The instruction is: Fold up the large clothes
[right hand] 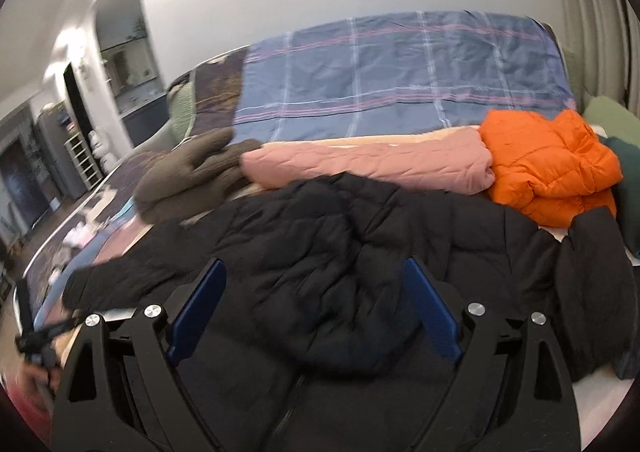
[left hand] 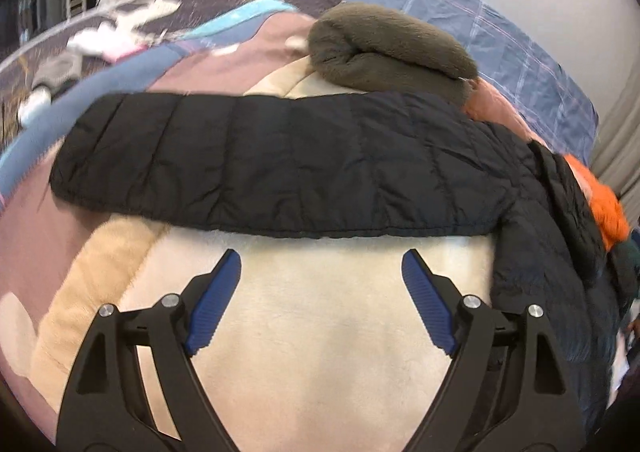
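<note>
The blue plaid quilt [right hand: 400, 72] covers the bed's far end. My black puffer jacket [right hand: 340, 252] sprawls across the cream blanket [left hand: 320, 332], its sleeve [left hand: 260, 164] stretched out flat. Behind it lie a pink quilted piece [right hand: 368, 164], an orange jacket [right hand: 552, 164] and a brown fleece [left hand: 380, 48]. My left gripper [left hand: 320, 300] and right gripper [right hand: 316, 308] both hang spread wide, holding nothing.

No text, label, brand, number or sign can be read in either view. The garments ahead of the jaws and the bedding beyond them show only plain fabric, quilting and a plaid pattern.
</note>
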A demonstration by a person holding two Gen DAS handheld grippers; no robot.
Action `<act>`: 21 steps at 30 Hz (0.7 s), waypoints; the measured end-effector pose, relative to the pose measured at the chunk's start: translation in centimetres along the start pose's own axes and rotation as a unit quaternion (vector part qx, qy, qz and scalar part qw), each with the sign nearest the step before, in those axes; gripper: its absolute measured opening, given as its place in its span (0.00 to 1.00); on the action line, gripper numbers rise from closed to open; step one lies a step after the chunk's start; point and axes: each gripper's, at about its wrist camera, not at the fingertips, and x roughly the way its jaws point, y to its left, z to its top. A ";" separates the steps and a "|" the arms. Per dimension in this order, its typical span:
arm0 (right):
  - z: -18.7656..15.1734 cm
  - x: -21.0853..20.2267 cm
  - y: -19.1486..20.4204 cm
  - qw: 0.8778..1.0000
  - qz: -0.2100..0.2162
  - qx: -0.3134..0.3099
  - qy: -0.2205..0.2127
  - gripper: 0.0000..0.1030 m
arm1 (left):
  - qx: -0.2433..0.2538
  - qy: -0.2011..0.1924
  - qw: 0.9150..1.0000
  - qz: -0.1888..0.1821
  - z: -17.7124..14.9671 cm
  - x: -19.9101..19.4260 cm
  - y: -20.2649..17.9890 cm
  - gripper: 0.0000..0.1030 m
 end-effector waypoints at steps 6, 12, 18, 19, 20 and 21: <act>-0.9 8.6 -1.2 0.992 -0.014 0.038 0.121 0.41 | -0.096 0.014 0.995 -0.008 0.3 1.1 3.7 0.81; -5.1 12.9 -0.9 0.982 -0.059 -0.029 0.175 0.43 | -0.183 0.001 0.983 0.008 0.5 0.9 8.1 0.81; -5.7 12.9 -0.4 0.983 -0.067 -0.045 0.162 0.45 | -0.247 -0.003 0.969 -0.001 1.6 1.5 10.4 0.86; -5.8 12.9 -0.3 0.984 -0.067 -0.046 0.159 0.45 | -0.251 -0.004 0.968 0.001 1.8 1.7 10.5 0.86; -5.9 12.8 -0.3 0.984 -0.068 -0.048 0.156 0.45 | -0.256 -0.008 0.967 0.007 2.2 2.0 10.5 0.86; -5.9 12.8 -0.2 0.984 -0.069 -0.048 0.155 0.45 | -0.262 -0.021 0.965 0.017 2.8 2.2 10.6 0.86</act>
